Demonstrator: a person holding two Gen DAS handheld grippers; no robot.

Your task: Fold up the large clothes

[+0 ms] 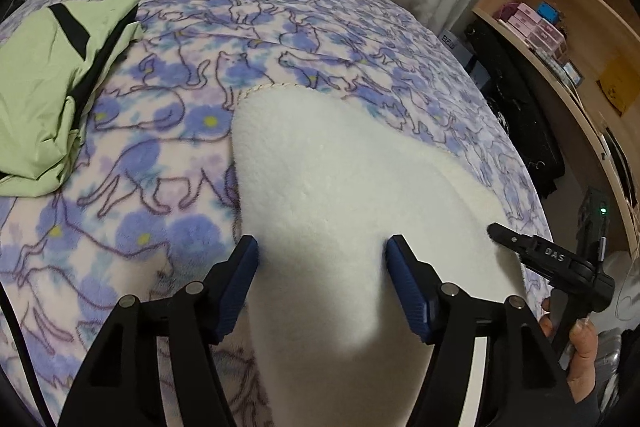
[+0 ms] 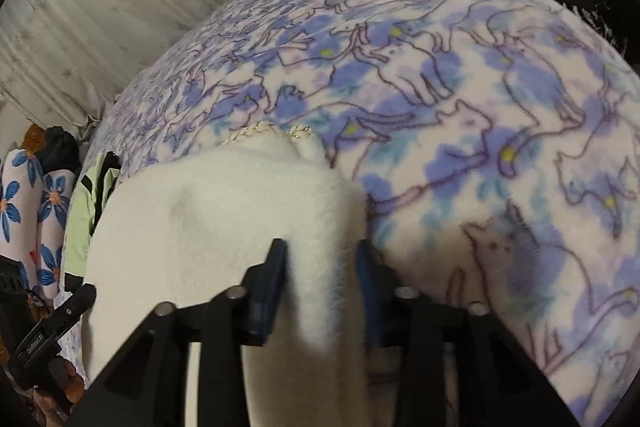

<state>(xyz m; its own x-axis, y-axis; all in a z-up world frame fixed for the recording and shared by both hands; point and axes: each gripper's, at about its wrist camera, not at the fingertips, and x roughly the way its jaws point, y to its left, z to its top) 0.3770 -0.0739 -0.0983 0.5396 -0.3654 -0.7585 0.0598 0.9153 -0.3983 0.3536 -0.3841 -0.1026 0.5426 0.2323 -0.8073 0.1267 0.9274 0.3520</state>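
A white fleecy garment (image 1: 340, 195) with a pale braided trim lies folded on a bed with a purple cat-print blanket (image 1: 168, 155). My left gripper (image 1: 322, 259) is open just above the garment's near part, blue pads apart, holding nothing. My right gripper (image 2: 322, 267) has its jaws around the garment's right edge (image 2: 320, 227); a fold of the white fleece fills the gap between them. The right gripper also shows in the left wrist view (image 1: 496, 229) at the garment's right edge.
A folded light-green jacket (image 1: 52, 83) with black trim lies at the bed's left. Wooden shelves (image 1: 560, 27) with boxes stand right of the bed, with black bags below. Pale curtains (image 2: 80, 7) hang behind. Flower-print cushions (image 2: 24, 211) sit at the left.
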